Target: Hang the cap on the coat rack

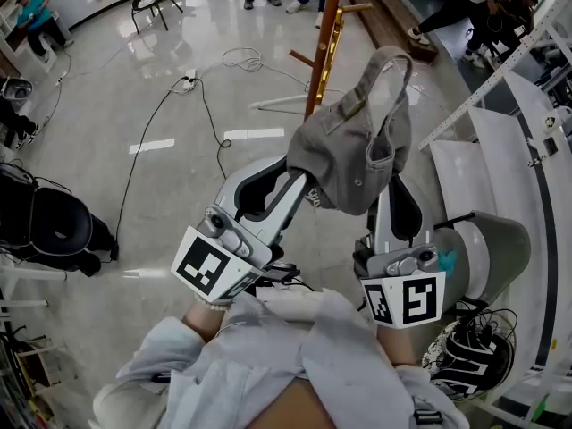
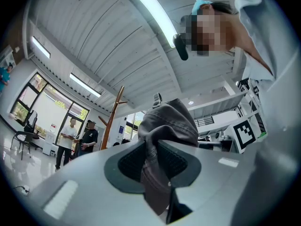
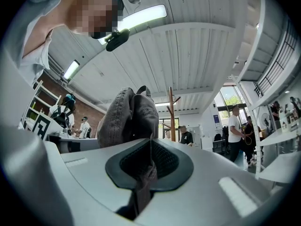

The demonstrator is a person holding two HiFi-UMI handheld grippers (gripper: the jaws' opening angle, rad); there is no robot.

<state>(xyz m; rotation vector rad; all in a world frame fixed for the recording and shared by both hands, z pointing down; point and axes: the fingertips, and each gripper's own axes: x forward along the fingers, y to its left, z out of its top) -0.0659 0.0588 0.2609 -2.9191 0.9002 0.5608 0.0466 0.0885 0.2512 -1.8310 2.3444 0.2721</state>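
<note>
At frame centre the cap [image 1: 353, 155] is held aloft, the left tongs [image 1: 302, 186] and right tongs [image 1: 393, 190] each clamped on its fabric. This probably keeps it spread for a peg of the coat rack [image 1: 326, 34] at upper centre.

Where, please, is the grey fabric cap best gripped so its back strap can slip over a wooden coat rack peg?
Hold the cap by its lower edge, from below, one side each, as the left gripper and right gripper do: the arched strap loop then stands open on top, towards the coat rack.
</note>
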